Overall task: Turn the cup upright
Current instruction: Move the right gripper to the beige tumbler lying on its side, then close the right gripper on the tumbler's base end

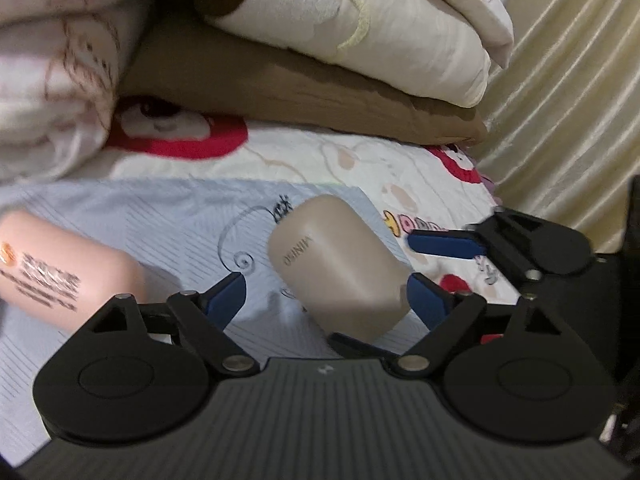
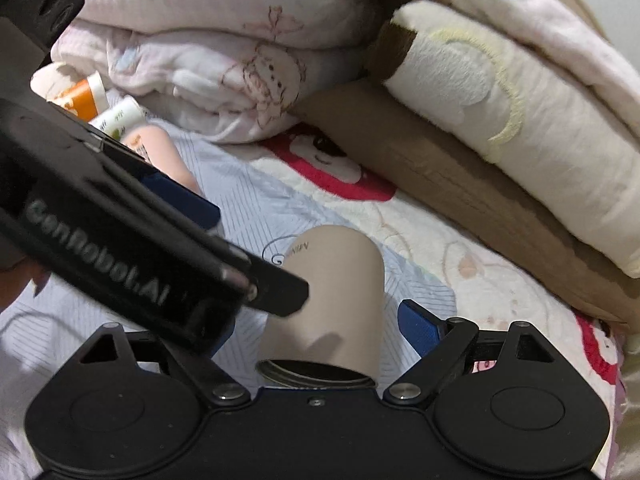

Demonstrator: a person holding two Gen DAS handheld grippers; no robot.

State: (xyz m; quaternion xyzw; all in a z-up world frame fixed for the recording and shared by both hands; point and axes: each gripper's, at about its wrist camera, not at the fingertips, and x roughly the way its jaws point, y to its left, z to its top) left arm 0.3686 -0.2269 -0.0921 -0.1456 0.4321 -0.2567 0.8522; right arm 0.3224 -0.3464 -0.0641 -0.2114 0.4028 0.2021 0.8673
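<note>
A beige cup point(image 1: 340, 268) lies on its side on a pale blue striped cloth point(image 1: 160, 216), closed bottom pointing away. In the right wrist view the cup point(image 2: 336, 300) shows its threaded open mouth towards me. My left gripper point(image 1: 324, 300) is open, its blue pads on either side of the cup; the right pad point(image 1: 428, 300) is next to the cup's wall. My right gripper point(image 2: 320, 320) is open around the cup from the mouth end. The left gripper's body crosses the right wrist view and hides my right gripper's left finger. The right gripper's fingers point(image 1: 444, 244) show in the left wrist view.
A pink bottle point(image 1: 52, 272) lies on the cloth at the left. Orange and white tubes point(image 2: 92, 100) lie farther back. Folded quilts point(image 2: 224, 52) and a brown pillow point(image 1: 280, 84) are stacked behind. A curtain point(image 1: 568, 92) hangs at the right.
</note>
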